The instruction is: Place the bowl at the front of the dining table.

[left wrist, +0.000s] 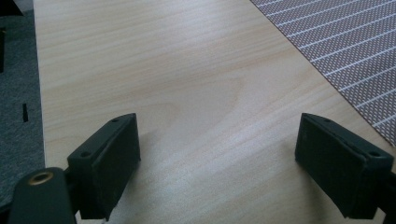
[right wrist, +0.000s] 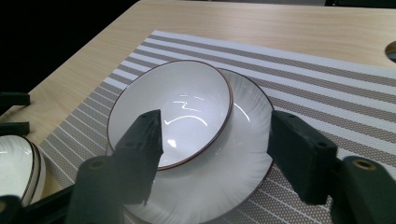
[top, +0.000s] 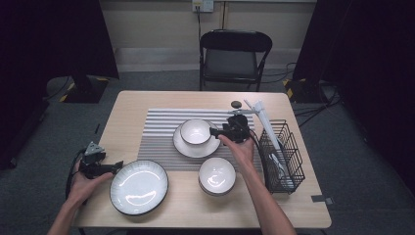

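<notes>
A white bowl (top: 195,131) with a thin dark rim sits on a small white plate (top: 188,148) on the striped placemat (top: 156,137). In the right gripper view the bowl (right wrist: 187,107) rests off-centre on the plate (right wrist: 243,154). My right gripper (top: 212,131) is just right of the bowl and points at it. Its jaws stand wide, and the right gripper (right wrist: 215,122) has no pad touching the bowl. My left gripper (top: 119,166) rests at the table's front left, beside a large dark-rimmed plate (top: 139,186). The left gripper (left wrist: 218,122) is open over bare wood.
A second white bowl (top: 217,175) stands near the front, right of the large plate. A black wire basket (top: 288,147) with white utensils sits at the right edge. A small dark object (top: 236,104) lies behind the placemat. A black folding chair (top: 234,56) stands beyond the table.
</notes>
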Demonstrator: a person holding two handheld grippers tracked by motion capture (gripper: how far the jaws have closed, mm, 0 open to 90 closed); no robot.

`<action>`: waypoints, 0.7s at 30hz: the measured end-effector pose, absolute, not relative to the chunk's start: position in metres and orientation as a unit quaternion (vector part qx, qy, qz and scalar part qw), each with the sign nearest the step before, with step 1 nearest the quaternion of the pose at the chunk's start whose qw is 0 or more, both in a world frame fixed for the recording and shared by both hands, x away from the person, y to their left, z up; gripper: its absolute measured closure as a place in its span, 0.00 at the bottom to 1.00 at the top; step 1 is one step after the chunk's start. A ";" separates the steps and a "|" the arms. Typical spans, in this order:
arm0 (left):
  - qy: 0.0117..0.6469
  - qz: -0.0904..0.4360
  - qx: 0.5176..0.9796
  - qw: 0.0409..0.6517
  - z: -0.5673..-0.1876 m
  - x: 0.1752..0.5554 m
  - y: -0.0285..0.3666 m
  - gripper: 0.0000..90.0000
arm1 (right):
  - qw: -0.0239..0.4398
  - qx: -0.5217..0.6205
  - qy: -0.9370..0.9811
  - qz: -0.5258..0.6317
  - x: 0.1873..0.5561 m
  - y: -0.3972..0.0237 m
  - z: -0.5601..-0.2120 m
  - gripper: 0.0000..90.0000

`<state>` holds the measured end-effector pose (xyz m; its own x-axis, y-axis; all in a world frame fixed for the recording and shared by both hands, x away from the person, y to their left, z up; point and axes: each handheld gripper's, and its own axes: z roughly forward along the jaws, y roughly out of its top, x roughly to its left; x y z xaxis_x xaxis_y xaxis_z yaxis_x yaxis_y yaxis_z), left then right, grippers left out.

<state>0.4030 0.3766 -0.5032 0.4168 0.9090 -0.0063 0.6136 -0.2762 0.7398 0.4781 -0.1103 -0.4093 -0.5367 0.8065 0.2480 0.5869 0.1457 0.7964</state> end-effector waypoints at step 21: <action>0.495 0.217 0.769 0.341 -0.503 0.403 0.377 0.15 | 0.119 0.414 0.758 0.489 0.429 -0.113 -0.388 0.47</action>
